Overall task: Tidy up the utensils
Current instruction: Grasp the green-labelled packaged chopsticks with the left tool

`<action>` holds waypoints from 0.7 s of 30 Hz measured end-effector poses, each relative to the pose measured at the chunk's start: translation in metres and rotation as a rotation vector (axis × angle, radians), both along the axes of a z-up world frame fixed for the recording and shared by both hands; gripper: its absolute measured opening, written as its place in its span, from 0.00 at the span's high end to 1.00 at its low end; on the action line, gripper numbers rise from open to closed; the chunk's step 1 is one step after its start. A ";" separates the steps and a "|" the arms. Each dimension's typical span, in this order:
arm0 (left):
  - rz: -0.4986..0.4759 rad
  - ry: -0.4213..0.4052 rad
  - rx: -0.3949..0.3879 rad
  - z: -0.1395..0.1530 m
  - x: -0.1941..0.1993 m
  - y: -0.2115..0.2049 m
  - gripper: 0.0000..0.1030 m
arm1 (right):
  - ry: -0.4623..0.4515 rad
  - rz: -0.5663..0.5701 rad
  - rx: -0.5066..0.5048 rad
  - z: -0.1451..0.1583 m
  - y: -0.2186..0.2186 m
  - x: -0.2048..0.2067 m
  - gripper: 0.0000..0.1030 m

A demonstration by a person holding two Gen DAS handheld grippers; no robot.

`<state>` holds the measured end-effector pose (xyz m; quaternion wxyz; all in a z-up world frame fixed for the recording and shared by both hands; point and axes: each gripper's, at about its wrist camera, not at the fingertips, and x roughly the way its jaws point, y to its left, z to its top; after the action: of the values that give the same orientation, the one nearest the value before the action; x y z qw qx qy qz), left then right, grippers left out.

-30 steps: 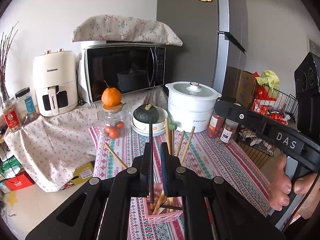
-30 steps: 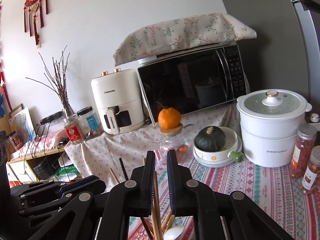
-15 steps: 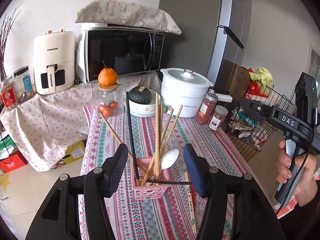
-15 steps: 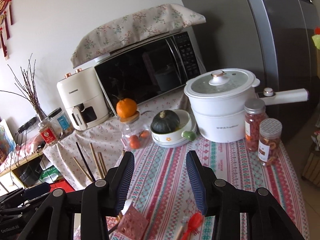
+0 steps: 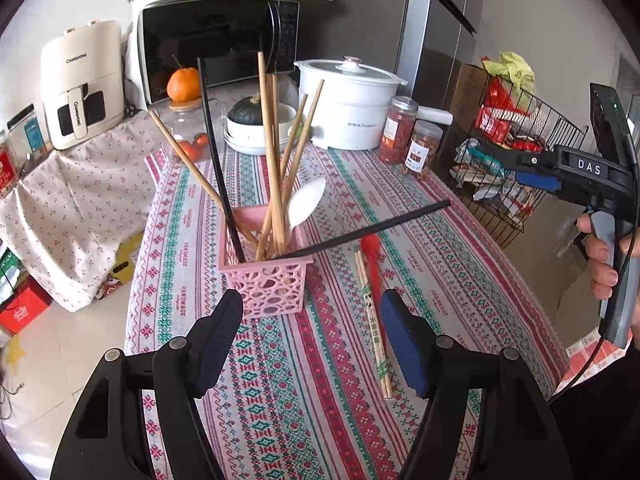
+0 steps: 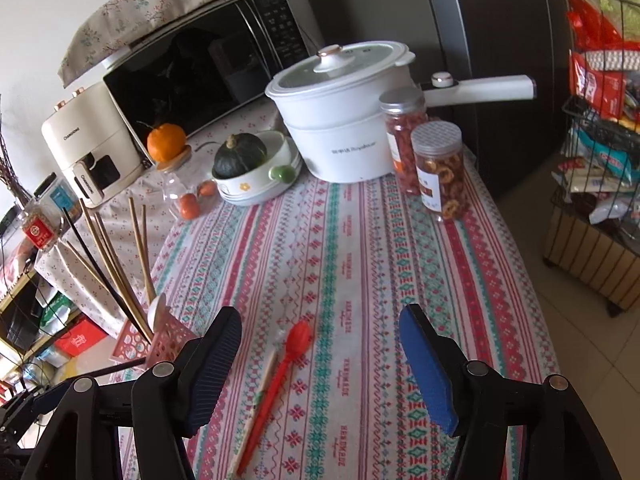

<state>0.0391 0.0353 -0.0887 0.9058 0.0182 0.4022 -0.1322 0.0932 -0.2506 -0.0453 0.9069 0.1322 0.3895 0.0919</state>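
Note:
A pink perforated basket (image 5: 266, 280) stands on the patterned tablecloth (image 5: 440, 240) and holds several wooden chopsticks (image 5: 270, 152), black chopsticks (image 5: 216, 160) and a white spoon (image 5: 306, 202). One black chopstick (image 5: 372, 230) leans out over its right rim. A red spoon (image 6: 276, 380) and a wrapped chopstick pair (image 5: 374, 328) lie right of the basket. My left gripper (image 5: 312, 344) is open and empty, just in front of the basket. My right gripper (image 6: 320, 364) is open and empty above the red spoon; the basket (image 6: 160, 344) shows at its left.
At the back stand a white pot (image 6: 344, 116), two jars (image 6: 438, 168), a bowl with a squash (image 6: 248, 164), a glass jar with an orange on top (image 5: 184, 92), a microwave (image 5: 216, 40) and an air fryer (image 5: 80, 84). A wire rack (image 5: 516, 152) stands right of the table.
Both grippers have opened wide and pulled back from the basket. The chopsticks they held now stand in the basket. The right gripper has swung right, over the red spoon.

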 end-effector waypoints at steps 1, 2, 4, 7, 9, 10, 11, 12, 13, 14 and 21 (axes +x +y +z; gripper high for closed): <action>-0.006 0.020 0.000 -0.007 0.000 -0.003 0.29 | 0.017 -0.006 -0.004 -0.004 -0.002 -0.001 0.30; -0.011 0.045 -0.007 -0.015 0.000 -0.006 0.29 | 0.035 -0.010 -0.008 -0.008 -0.003 -0.001 0.30; -0.027 0.106 -0.027 -0.030 0.003 -0.011 0.29 | 0.081 -0.011 -0.013 -0.017 -0.003 0.000 0.30; -0.030 0.182 -0.062 -0.055 0.008 -0.018 0.33 | 0.168 0.004 -0.040 -0.035 0.002 0.004 0.30; -0.044 0.235 -0.092 -0.072 0.013 -0.026 0.50 | 0.218 0.020 -0.072 -0.046 0.007 0.007 0.30; -0.057 0.259 -0.103 -0.080 0.015 -0.031 0.59 | 0.239 0.028 -0.086 -0.052 0.010 0.008 0.30; -0.065 0.274 -0.112 -0.087 0.017 -0.035 0.63 | 0.258 0.038 -0.097 -0.056 0.013 0.008 0.30; -0.072 0.282 -0.115 -0.092 0.020 -0.040 0.64 | 0.275 0.046 -0.104 -0.061 0.015 0.008 0.30; -0.078 0.286 -0.111 -0.097 0.021 -0.045 0.66 | 0.289 0.054 -0.108 -0.064 0.017 0.008 0.30; -0.085 0.286 -0.107 -0.101 0.022 -0.050 0.70 | 0.302 0.061 -0.110 -0.067 0.018 0.007 0.30; -0.117 0.348 -0.046 -0.126 0.033 -0.073 0.89 | 0.346 0.082 -0.128 -0.080 0.018 0.004 0.30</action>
<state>0.0719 -0.0373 -0.2147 0.8134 -0.0020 0.5480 -0.1950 0.0977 -0.2327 -0.1255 0.8284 0.0720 0.5498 0.0797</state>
